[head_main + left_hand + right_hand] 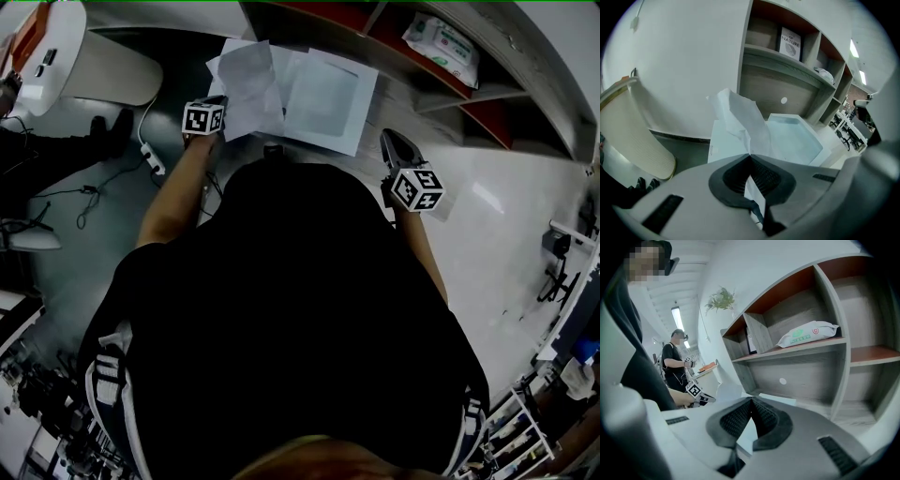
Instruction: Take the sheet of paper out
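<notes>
Where left gripper [750,157] clamps, paper [740,117] juts forward

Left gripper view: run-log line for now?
left gripper: shut on crumpled white paper sheet | sheet: held above shallow white tray | right gripper: shut

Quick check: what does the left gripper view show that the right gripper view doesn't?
Only the left gripper view: the sheet pinched in the left gripper's shut fingers, and the white box's inside. Only the right gripper view: the right gripper, fingers shut with nothing visible between them, a wipes pack, a plant, a second person. Both: the shelf.
</notes>
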